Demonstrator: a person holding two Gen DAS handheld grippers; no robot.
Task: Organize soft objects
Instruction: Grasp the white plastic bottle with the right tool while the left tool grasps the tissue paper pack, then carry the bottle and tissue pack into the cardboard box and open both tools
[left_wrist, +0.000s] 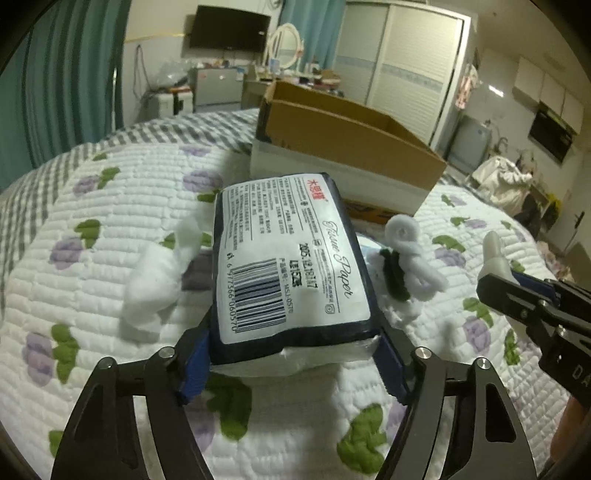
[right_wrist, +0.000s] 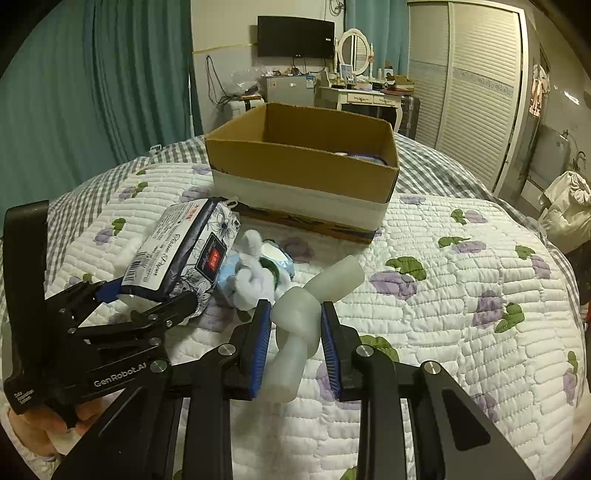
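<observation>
My left gripper (left_wrist: 291, 354) is shut on a tissue paper pack (left_wrist: 291, 254), dark blue with a white label, held just above the quilt; the pack also shows in the right wrist view (right_wrist: 177, 254). My right gripper (right_wrist: 295, 332) is shut on a translucent white knotted soft toy (right_wrist: 306, 317); its tip shows in the left wrist view (left_wrist: 493, 251). A white plush toy (right_wrist: 251, 277) with black trim lies beside the pack, also in the left wrist view (left_wrist: 406, 258). A white cotton wad (left_wrist: 151, 291) lies left of the pack. An open cardboard box (right_wrist: 303, 162) stands behind.
The bed is covered by a white quilt (right_wrist: 461, 295) with purple flowers. The box, also in the left wrist view (left_wrist: 351, 144), holds something bluish at its far right. A light blue item (right_wrist: 229, 273) lies under the plush. Furniture and a wardrobe stand beyond the bed.
</observation>
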